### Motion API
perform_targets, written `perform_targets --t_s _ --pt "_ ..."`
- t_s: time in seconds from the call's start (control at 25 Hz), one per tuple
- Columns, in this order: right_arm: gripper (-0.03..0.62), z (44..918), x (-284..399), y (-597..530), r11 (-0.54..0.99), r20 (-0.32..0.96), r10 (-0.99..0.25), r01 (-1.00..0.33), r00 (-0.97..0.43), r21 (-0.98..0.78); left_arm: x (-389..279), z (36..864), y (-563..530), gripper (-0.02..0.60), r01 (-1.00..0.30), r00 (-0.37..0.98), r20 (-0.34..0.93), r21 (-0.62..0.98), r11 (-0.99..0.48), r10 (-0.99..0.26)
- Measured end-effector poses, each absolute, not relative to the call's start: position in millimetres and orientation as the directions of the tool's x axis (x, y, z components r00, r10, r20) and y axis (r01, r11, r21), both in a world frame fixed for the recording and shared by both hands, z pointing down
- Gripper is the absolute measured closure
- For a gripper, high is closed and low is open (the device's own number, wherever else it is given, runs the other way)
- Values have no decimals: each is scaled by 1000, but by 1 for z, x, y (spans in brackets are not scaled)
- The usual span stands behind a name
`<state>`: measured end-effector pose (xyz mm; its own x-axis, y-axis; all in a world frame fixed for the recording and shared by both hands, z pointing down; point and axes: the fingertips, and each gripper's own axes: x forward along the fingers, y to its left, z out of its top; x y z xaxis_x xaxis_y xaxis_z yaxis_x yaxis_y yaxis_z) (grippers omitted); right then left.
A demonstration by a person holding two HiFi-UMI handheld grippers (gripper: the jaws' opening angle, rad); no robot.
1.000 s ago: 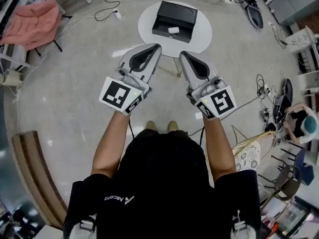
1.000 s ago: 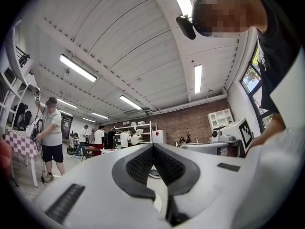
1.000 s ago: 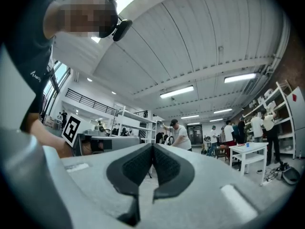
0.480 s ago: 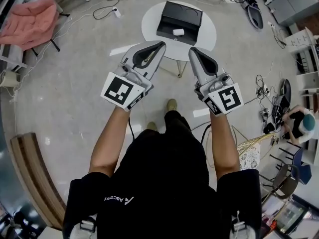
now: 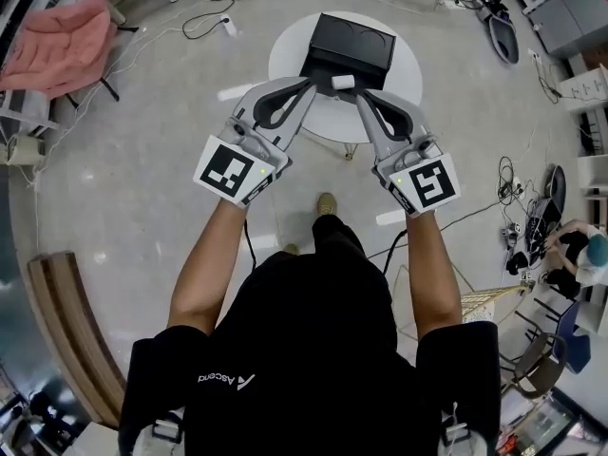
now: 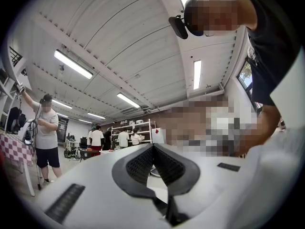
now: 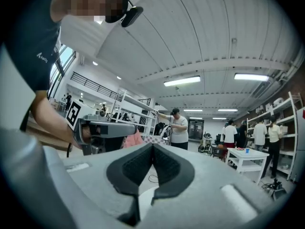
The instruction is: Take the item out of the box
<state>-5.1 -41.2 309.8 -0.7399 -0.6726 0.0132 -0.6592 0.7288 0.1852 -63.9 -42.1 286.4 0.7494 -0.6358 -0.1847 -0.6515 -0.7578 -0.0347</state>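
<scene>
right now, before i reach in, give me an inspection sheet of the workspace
surface: round white table on a glossy floor
job's things: open black box on the table; small white item lying in its near part
clutter: nothing seen on the table besides the box
grippers: left gripper and right gripper both shut and empty, held over the table by the box's near edge
cables: loose cables on the floor beyond the table, more at the right
surroundings: pink cloth at far left, wooden bench, seated person at the right
</scene>
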Motion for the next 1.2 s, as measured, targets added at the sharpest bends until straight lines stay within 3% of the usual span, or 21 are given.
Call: perform_targets --t_s 0.52,0.92,1.2 --pt "594 413 28 -172 855 297 -503 -416 -812 310 -14 355 -173 583 -703 711 -91 -50 -710 -698" --pt "591 503 29 -224 919 588 -371 -192 -719 345 -16 419 -221 583 -710 704 27 -6 -704 -710" --pt "491 569 20 -246 962 742 -246 -64 -624 265 -26 447 -250 583 -705 710 56 50 -708 -702"
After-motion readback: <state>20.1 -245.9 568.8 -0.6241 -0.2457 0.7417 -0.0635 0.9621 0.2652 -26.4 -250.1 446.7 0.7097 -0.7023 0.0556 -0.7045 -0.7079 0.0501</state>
